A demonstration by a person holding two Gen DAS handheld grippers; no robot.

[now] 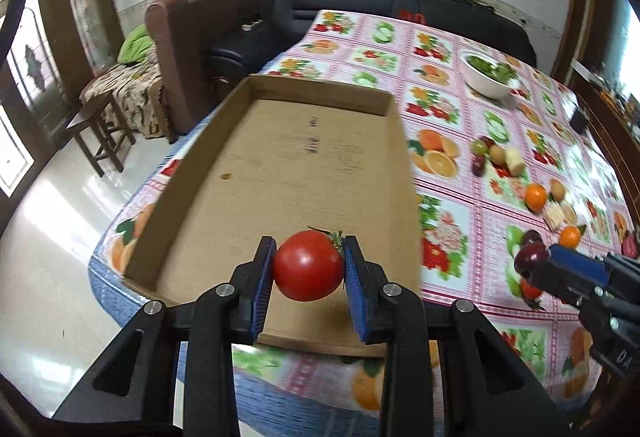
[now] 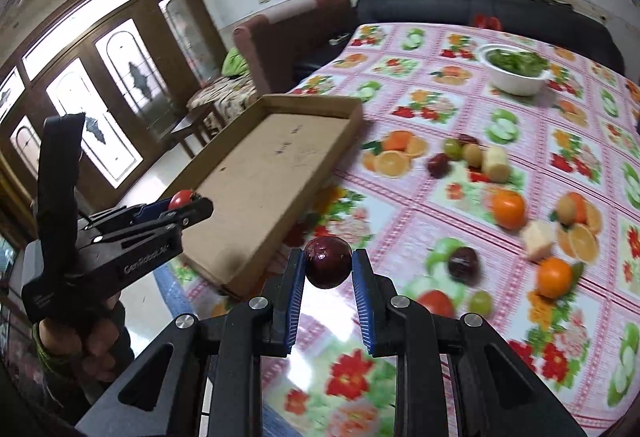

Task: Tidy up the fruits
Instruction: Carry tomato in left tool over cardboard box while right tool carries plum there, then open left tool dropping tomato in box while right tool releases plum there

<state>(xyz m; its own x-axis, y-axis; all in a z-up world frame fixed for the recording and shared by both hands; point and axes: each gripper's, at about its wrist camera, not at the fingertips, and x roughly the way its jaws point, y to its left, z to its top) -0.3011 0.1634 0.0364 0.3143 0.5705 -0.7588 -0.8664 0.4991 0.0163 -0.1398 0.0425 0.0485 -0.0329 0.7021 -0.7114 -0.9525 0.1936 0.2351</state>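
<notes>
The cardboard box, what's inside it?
The box looks empty: bare brown floor with a few dark marks. The tomato in the left gripper hangs over its near end and hides a bit of the floor there.

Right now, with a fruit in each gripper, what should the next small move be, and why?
Probably lower the left gripper and release the tomato into the box. The tomato already hangs over its bare floor, while the right gripper holds its plum over the tablecloth, beside the box.
</notes>
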